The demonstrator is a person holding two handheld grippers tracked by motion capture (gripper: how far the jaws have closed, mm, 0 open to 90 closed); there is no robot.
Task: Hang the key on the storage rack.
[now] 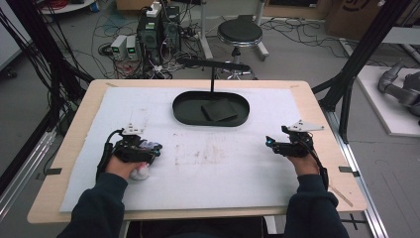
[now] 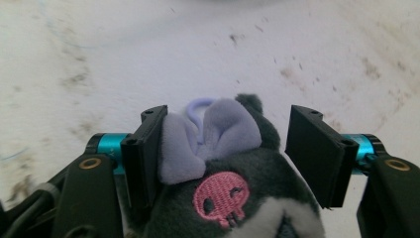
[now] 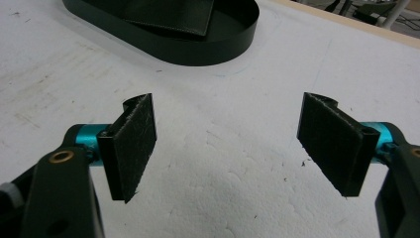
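Observation:
A dark grey plush toy (image 2: 237,173) with a lilac bow (image 2: 208,136) and a pink stitched skull lies between the jaws of my left gripper (image 2: 233,148). The left pad (image 2: 146,153) touches the bow, while the right pad (image 2: 317,153) stands off the plush with a gap. From above, the left gripper (image 1: 154,147) rests low on the white mat at the left, with the toy's lilac and white parts (image 1: 142,171) showing beside the hand. My right gripper (image 1: 268,141) hovers open at the right of the mat, its jaws (image 3: 230,148) wide with nothing between them.
A black oval tray (image 1: 185,111) holding a flat dark square (image 1: 218,110) sits at the back middle of the white mat (image 1: 213,168), with a thin black post (image 1: 213,79) rising behind it. The tray's wall (image 3: 198,49) lies ahead of the right gripper. A stool and cables stand beyond the table.

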